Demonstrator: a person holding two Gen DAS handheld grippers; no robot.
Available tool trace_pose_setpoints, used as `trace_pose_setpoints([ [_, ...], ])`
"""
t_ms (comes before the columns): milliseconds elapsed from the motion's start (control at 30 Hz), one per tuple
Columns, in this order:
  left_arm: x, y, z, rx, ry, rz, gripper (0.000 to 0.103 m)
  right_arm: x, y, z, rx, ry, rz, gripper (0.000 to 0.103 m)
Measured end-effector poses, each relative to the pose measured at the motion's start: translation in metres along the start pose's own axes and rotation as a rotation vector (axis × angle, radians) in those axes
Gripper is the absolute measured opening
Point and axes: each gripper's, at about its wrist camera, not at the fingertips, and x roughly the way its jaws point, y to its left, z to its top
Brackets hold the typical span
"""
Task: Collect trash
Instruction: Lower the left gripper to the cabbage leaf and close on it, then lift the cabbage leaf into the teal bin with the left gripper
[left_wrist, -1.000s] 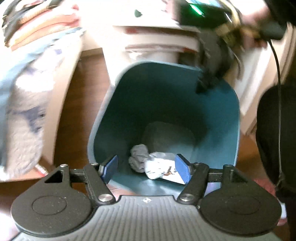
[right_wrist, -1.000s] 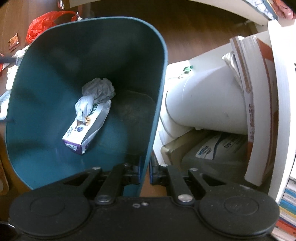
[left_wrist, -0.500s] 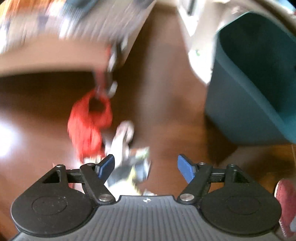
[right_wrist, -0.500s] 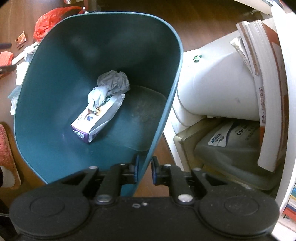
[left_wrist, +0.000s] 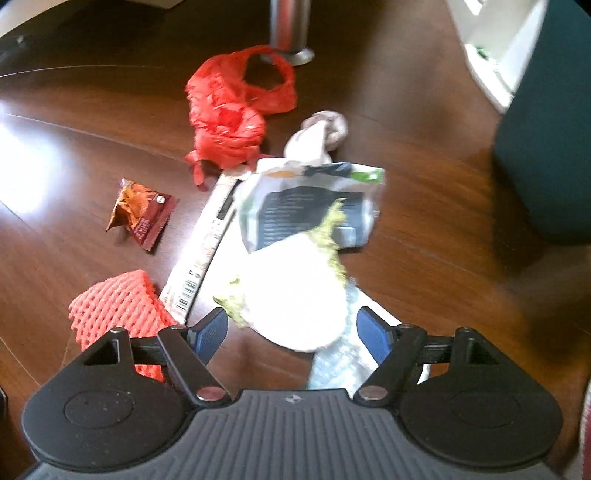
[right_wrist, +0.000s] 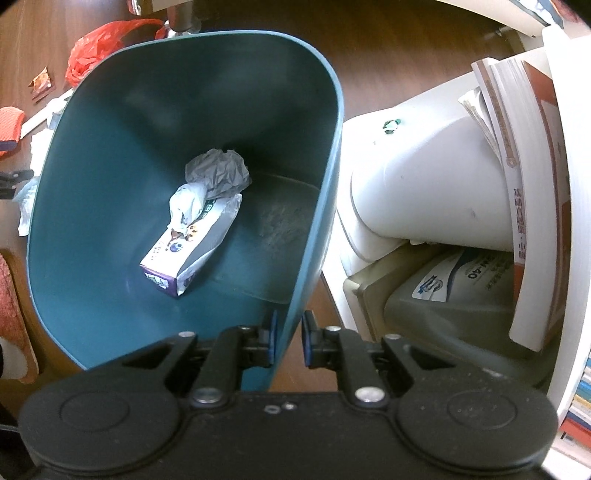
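White crumpled wrapper (left_wrist: 295, 291) with frayed yellow-green edge lies on floor between pads of left tongs (left_wrist: 291, 334), not pinched. Looks light, soft, crushable; likely slides on glossy wood. Best hold: bunch white middle, avoid frayed edge. Left tongs wide open, empty. Just beyond: printed foil pouch (left_wrist: 310, 206), long paper strip (left_wrist: 207, 240); further out, red plastic bag (left_wrist: 229, 114). Left of tongs: orange foam net (left_wrist: 114, 306). Right tongs (right_wrist: 288, 338) nearly closed, pinching rim of teal bin (right_wrist: 325, 206).
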Motion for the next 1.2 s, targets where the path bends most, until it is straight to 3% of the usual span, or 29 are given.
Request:
trace_pose_setpoints([
  [233, 0.023, -0.013, 0.017, -0.044, 0.071, -0.042, 0.077, -0.001, 0.000, 0.001, 0.006, -0.001, -0.006, 0.012],
  [400, 0.045, -0.032, 0.018, 0.010, 0.107, 0.121, 0.077, 0.000, 0.000, 0.001, 0.011, 0.000, -0.005, 0.012],
  [500, 0.052, -0.031, 0.016, 0.004, 0.120, 0.170, 0.077, 0.001, 0.001, 0.001, 0.006, -0.001, -0.010, 0.012],
  [667, 0.055, -0.013, 0.015, -0.097, 0.147, 0.105, 0.076, 0.001, 0.000, 0.000, 0.016, -0.005, -0.008, 0.012],
  [900, 0.043, 0.041, 0.011, -0.370, 0.138, -0.097, 0.059, 0.002, 0.001, 0.000, 0.013, -0.002, -0.015, 0.011],
  [1000, 0.034, 0.057, 0.010, -0.444, 0.123, -0.175, 0.035, 0.002, 0.001, 0.000, 0.014, -0.003, -0.018, 0.011],
  [1100, 0.021, 0.058, 0.012, -0.434, 0.091, -0.170, 0.020, 0.002, 0.001, 0.000, 0.014, -0.004, -0.019, 0.011],
  [1200, 0.013, 0.060, 0.014, -0.413, 0.078, -0.147, 0.014, 0.000, 0.002, 0.000, 0.012, -0.010, -0.022, 0.011],
])
